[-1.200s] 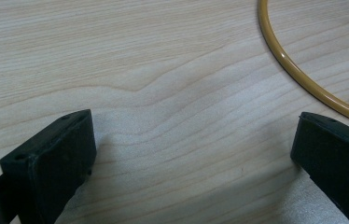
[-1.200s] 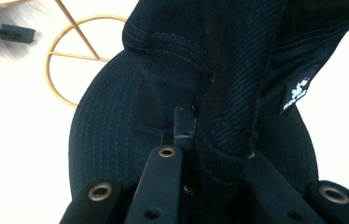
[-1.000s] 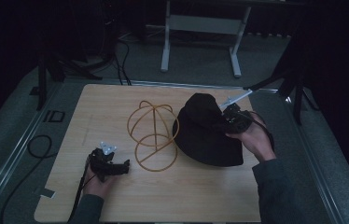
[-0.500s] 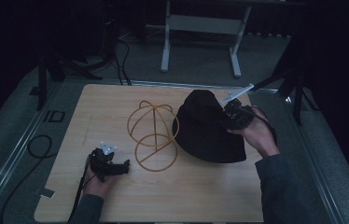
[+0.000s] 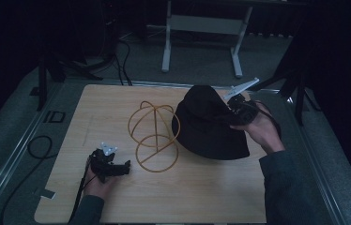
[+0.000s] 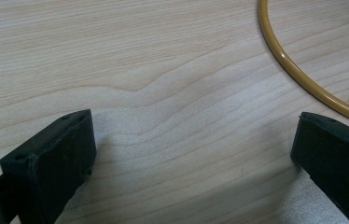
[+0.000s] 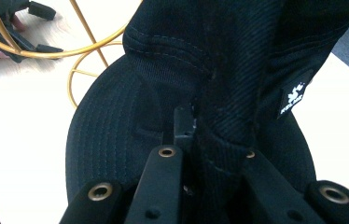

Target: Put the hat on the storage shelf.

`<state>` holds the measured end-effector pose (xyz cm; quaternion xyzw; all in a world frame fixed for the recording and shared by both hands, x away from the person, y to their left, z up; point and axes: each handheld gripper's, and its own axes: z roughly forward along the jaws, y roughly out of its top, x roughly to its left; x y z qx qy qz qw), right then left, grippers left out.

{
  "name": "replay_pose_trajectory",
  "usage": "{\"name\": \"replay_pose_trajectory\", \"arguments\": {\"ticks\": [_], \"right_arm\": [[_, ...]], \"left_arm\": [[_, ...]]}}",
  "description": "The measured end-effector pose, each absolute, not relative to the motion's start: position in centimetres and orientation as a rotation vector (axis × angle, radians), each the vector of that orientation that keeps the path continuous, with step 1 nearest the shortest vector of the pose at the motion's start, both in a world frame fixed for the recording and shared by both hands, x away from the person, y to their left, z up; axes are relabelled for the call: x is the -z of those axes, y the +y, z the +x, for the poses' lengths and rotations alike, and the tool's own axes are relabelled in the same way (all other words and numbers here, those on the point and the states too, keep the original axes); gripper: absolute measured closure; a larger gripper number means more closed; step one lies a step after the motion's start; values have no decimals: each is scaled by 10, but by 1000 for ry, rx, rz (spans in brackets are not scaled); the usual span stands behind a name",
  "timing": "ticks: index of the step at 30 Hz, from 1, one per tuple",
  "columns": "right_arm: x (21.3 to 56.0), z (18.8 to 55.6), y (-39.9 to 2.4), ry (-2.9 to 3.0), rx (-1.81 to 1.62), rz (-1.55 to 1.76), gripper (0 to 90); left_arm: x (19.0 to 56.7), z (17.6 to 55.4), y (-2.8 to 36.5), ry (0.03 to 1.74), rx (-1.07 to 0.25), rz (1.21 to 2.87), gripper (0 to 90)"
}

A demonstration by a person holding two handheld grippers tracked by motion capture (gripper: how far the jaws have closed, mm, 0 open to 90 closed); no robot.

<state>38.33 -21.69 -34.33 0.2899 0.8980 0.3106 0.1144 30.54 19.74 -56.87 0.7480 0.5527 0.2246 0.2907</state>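
On the desk's [image 5: 173, 201] right half: black hat [image 5: 209, 124], fabric pinched in the right claw [image 5: 232, 110], partly lifted (brim edge resting on the wood). Gold wire stand [image 5: 154, 136] beside it, bare; left claw [image 5: 122, 167] spread, idle; hat's placing on stand judged outstanding.

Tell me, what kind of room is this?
Probably a dim test room or studio: a wooden table stands on grey carpet, with loose cables and a metal stand behind it.

The right hand-held gripper [image 5: 233, 107] is raised, jaws clamped tight, its hand [image 5: 258, 131] wrapped behind it. The left hand-held gripper [image 5: 125, 168] lies low, jaws spread wide apart.
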Motion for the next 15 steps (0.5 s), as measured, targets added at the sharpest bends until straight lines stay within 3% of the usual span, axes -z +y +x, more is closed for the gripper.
{"name": "replay_pose_trajectory", "arguments": {"ticks": [15], "right_arm": [[333, 383, -217, 2640, -935, 805, 877]], "left_arm": [[569, 305, 197, 1474, -599, 1995, 3]]}}
